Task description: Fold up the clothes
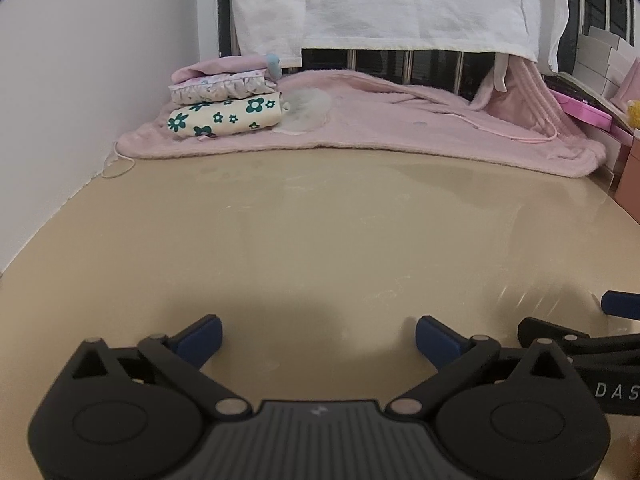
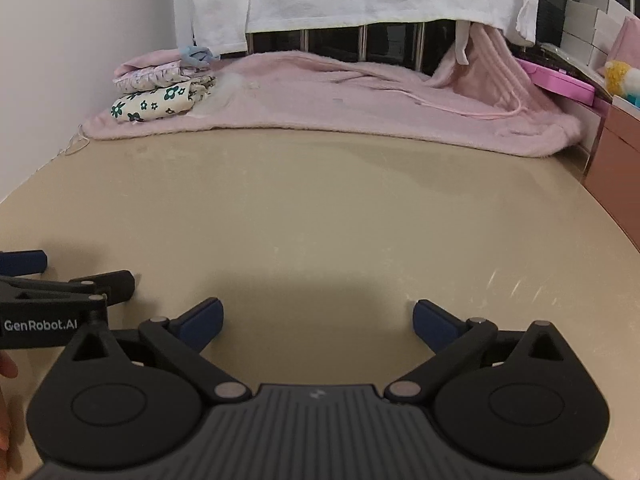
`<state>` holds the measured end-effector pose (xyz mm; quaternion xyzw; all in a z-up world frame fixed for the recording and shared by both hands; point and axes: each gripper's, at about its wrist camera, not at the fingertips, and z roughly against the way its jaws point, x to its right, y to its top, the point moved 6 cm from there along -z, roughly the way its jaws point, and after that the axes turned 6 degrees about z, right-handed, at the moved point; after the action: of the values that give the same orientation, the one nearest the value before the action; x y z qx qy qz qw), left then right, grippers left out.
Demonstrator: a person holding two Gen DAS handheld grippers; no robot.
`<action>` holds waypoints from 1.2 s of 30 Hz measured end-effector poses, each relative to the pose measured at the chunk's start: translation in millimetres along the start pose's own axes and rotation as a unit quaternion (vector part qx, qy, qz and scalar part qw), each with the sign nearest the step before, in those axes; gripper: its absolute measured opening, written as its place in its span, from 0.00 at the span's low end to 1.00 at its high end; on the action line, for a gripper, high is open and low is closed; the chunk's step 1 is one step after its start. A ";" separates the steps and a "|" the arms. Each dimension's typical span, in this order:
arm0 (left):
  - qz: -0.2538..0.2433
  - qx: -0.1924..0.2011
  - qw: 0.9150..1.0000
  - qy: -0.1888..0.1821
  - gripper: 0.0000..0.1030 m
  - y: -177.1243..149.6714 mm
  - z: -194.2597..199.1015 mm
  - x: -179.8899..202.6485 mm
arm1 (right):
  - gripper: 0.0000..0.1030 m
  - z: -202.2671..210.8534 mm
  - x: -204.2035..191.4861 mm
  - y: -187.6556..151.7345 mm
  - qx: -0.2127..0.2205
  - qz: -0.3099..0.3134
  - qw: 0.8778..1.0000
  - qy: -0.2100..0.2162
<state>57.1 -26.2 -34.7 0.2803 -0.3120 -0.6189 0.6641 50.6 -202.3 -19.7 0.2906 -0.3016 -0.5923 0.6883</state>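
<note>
A pink fleece garment (image 1: 380,116) (image 2: 360,96) lies spread flat along the far side of the beige table (image 1: 300,232) (image 2: 320,208). On its left end rests a stack of folded clothes: a cream piece with green flowers (image 1: 224,117) (image 2: 152,103) under a frilled patterned piece (image 1: 222,87) (image 2: 148,77) and a pink one. My left gripper (image 1: 318,340) hovers open over the near table with nothing between its fingers. My right gripper (image 2: 317,322) is open and empty beside it, well short of the garment.
A white wall (image 1: 80,80) runs along the left. White cloth (image 1: 400,0) hangs over a dark railing behind the table. At the right stand pink boxes (image 1: 588,114), a brown box (image 2: 616,160), white cartons (image 2: 592,28) and a yellow plush toy (image 2: 620,74).
</note>
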 end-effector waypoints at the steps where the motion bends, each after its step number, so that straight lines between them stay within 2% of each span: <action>1: 0.000 0.000 1.000 0.000 1.00 0.0 -0.1 -0.1 | 1.00 0.1 0.0 -0.1 0.000 0.000 1.000 0.000; 13: 0.044 0.014 0.998 -0.043 1.00 1.3 6.9 -12.4 | 0.99 2.5 1.4 -0.9 0.000 0.001 1.000 0.005; 27: 0.003 0.005 0.998 -0.057 1.00 -5.9 11.6 -1.0 | 1.00 6.2 2.9 -4.6 0.000 -0.008 1.000 -0.005; 31: 0.002 0.005 0.999 -0.052 1.00 -6.7 12.1 -0.8 | 1.00 8.4 3.7 -6.6 0.000 -0.010 1.000 -0.006; 36: -0.019 -0.001 1.000 -0.021 1.00 -8.5 9.7 3.5 | 1.00 8.8 5.5 -6.7 0.000 -0.013 1.000 -0.010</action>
<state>44.4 -30.2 -34.6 0.2723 -0.3200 -0.6375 0.6458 40.2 -209.1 -18.7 0.2888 -0.3044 -0.6042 0.6774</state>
